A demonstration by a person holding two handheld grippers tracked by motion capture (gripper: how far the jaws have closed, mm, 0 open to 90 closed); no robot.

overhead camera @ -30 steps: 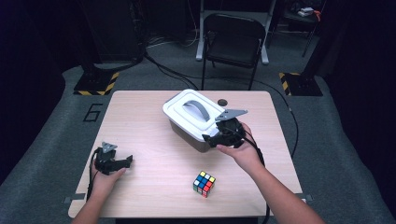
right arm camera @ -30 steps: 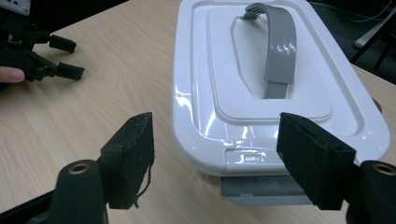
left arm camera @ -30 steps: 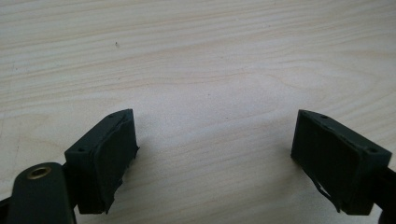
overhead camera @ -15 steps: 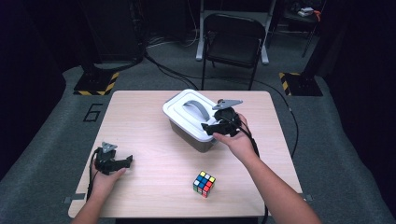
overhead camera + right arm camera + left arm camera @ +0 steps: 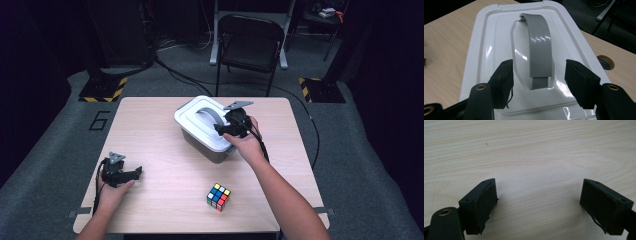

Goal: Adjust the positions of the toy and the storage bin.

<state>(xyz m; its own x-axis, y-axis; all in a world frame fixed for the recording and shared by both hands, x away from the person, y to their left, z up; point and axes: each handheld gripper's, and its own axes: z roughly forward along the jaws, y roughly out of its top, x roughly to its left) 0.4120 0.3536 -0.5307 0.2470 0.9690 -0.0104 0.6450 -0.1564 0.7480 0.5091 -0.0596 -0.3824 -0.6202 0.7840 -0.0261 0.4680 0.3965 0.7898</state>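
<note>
While your right gripper [image 5: 537, 82] straddles the grey handle [image 5: 538, 47], jaws closing but not yet touching.
Handle runs lengthwise away between them; left gripper [image 5: 537, 206] gapes idle, well apart.

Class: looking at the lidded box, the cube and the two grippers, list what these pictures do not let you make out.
- Contents of the box: hidden by its white lid, high view and right gripper view.
- Far faces of the cube: turned away, high view.
- Handle near end: sunk in the lid's recess, right gripper view.
- Right gripper fingers: too small in the high view.
</note>
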